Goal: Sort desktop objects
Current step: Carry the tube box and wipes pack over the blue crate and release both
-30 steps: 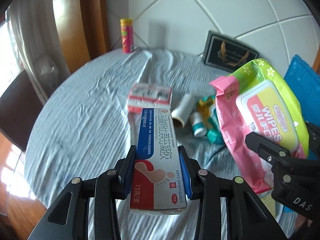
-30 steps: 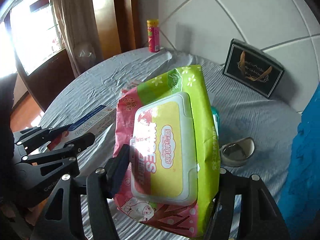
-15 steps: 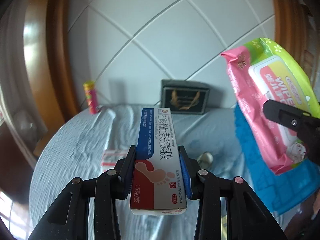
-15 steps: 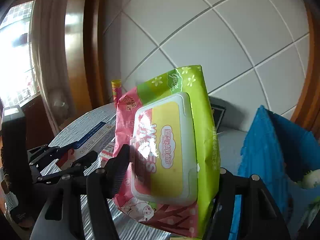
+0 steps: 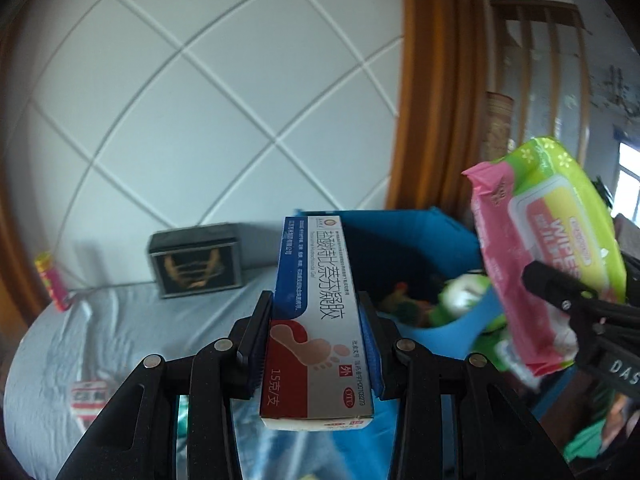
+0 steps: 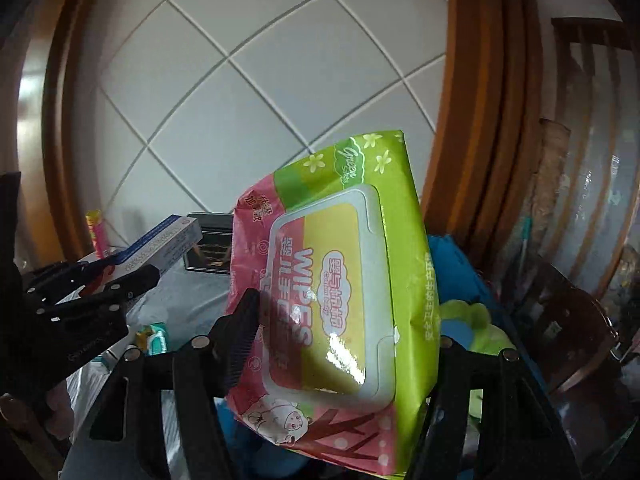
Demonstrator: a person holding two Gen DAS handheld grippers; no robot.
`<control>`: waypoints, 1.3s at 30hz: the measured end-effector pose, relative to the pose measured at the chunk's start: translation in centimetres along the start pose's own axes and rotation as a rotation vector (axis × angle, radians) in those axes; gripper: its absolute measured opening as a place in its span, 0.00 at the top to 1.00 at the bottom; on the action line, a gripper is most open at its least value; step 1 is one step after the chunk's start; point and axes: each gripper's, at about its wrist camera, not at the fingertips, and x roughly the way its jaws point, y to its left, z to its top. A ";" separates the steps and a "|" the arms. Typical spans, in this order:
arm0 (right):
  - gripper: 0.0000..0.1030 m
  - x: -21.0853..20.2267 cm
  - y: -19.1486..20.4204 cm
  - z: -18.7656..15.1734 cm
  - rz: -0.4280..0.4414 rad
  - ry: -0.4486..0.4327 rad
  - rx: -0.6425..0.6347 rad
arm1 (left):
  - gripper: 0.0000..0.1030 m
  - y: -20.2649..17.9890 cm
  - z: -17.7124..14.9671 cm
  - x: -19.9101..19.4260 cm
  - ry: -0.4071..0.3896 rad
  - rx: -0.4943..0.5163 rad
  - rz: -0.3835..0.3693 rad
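My left gripper is shut on a long ointment box, white, blue and red with a footprint on it, held up in the air. The same box shows at the left of the right wrist view. My right gripper is shut on a pink and green wipes pack with a white flip lid. That pack hangs at the right of the left wrist view. Both held things hover by the open blue fabric bin, which holds green and white items.
A round table with a grey-blue striped cloth lies lower left. On it stand a dark framed plaque, a pink and yellow tube and a red and white packet. A tiled wall and wooden frame rise behind.
Both grippers have risen and swung right with their loads, from over the table's clutter to the blue bin. The table's small items have slid out of view at the lower left.
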 end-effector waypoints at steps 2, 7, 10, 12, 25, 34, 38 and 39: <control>0.40 0.4 -3.6 -0.4 -0.022 0.013 0.015 | 0.63 -3.4 0.5 1.6 0.017 0.023 -0.018; 0.40 2.6 -10.1 -2.8 -0.070 0.102 0.022 | 0.63 -9.8 -0.7 5.6 0.154 0.063 -0.051; 0.40 5.1 -13.1 -5.8 -0.067 0.240 -0.004 | 0.63 -12.0 -2.1 7.7 0.245 0.082 -0.028; 0.40 8.3 -14.4 -7.6 -0.032 0.340 -0.010 | 0.63 -12.7 -2.5 9.5 0.289 0.086 0.011; 0.42 16.7 -15.4 -6.3 0.105 0.366 0.014 | 0.35 -14.0 -2.4 13.2 0.331 0.063 0.113; 0.22 10.8 -17.4 -4.8 0.052 0.243 0.047 | 0.23 -13.9 -1.7 11.3 0.282 0.054 0.089; 0.20 8.6 -17.8 -5.1 0.034 0.234 0.058 | 0.21 -13.9 -2.1 10.0 0.271 0.048 0.057; 0.14 8.0 -17.8 -5.2 0.030 0.235 0.060 | 0.21 -14.0 -2.2 9.7 0.269 0.047 0.054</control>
